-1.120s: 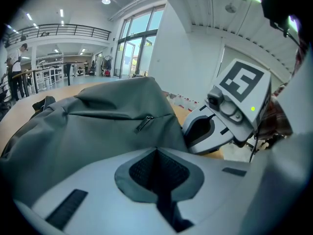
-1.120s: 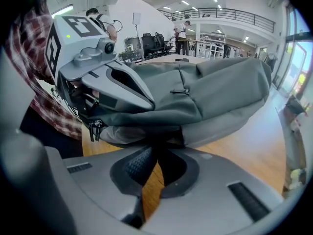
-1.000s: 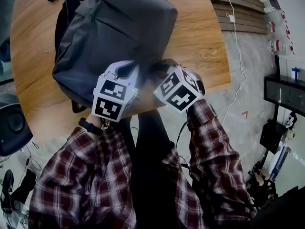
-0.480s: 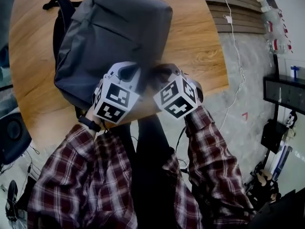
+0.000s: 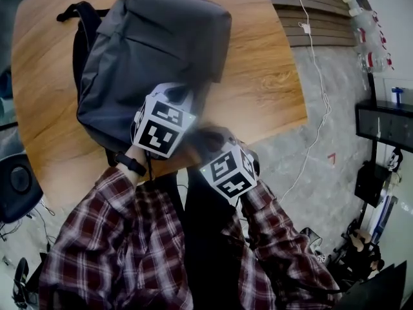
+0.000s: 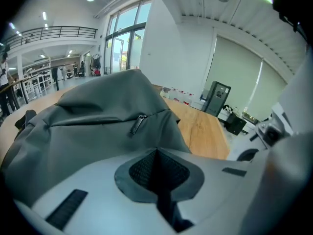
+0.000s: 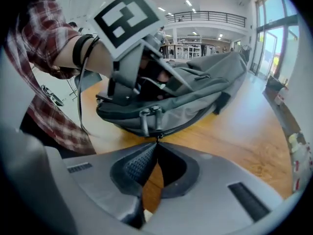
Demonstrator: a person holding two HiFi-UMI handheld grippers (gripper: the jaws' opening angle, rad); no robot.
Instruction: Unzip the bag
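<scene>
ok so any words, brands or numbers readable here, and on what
None can be read in any view.
left gripper and right gripper cubes: black and white square markers only, no letters.
backpack: no brand or label shows.
zipper pull in the right gripper: no print.
red-banded bottles at the head view's edge: too small to read.

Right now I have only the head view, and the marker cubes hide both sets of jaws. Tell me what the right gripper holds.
Observer: The right gripper is shut on the tip of one zipper pull at the backpack's edge.
Operator: Report the left gripper.
Observer: Its jaws are together against the backpack's grey fabric; I cannot tell whether they pinch it.
Operator: Check for another pull.
Observer: A second pull hangs free beside the held one.
</scene>
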